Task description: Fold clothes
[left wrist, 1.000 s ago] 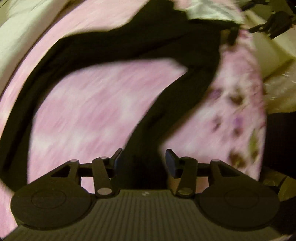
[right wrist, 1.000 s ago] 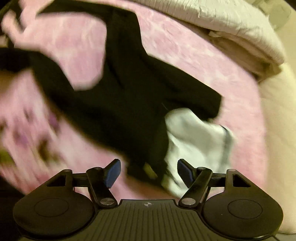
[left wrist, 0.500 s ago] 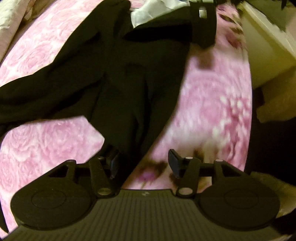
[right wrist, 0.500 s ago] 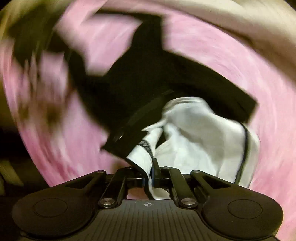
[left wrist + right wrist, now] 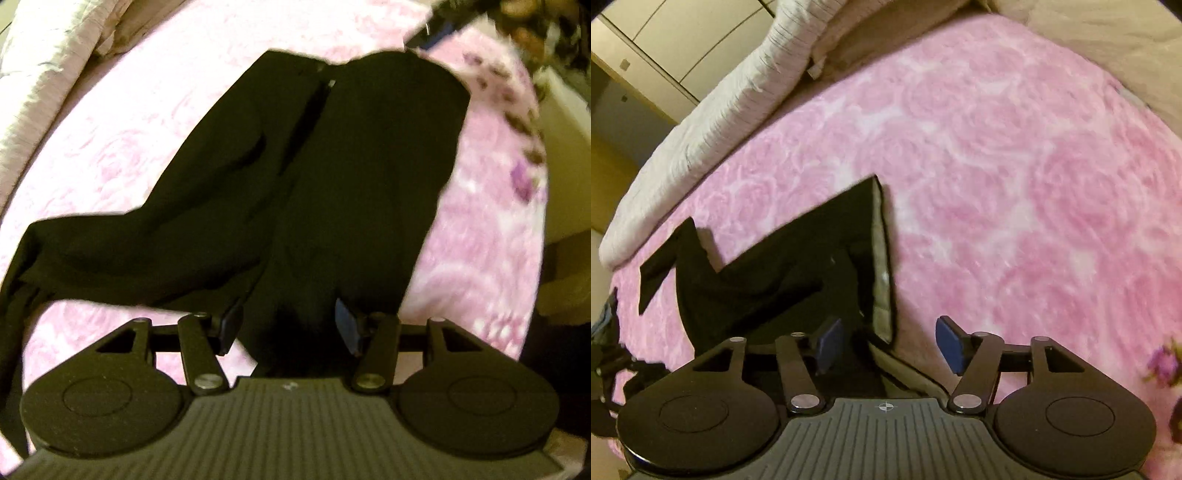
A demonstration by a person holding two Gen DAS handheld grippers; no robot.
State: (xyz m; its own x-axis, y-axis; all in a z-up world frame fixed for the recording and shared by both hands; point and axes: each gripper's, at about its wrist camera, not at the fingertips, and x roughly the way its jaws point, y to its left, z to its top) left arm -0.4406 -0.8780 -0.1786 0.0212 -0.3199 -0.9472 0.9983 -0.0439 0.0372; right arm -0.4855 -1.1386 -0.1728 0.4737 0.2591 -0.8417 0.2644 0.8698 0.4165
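Note:
A black garment [image 5: 314, 177] lies spread on the pink rose-patterned blanket [image 5: 118, 147]. In the left wrist view its near end runs between the fingers of my left gripper [image 5: 290, 326], whose jaws stand open around the cloth. In the right wrist view the same black garment [image 5: 783, 273] lies at the left, with a pale lining strip [image 5: 881, 266] along its right edge. My right gripper [image 5: 888, 341] is open, and the lined edge lies between its fingers without being clamped.
A folded white quilt [image 5: 713, 114] and a beige pillow [image 5: 886, 37] lie at the far side of the blanket [image 5: 1015, 166]. A pale cabinet [image 5: 565, 155] stands past the bed's right edge. Wardrobe doors [image 5: 676, 40] show at the upper left.
My right gripper was shut on the white-lined edge half a second ago and has let go; the white lining is now folded under. The garment now lies flatter and the left gripper stayed open.

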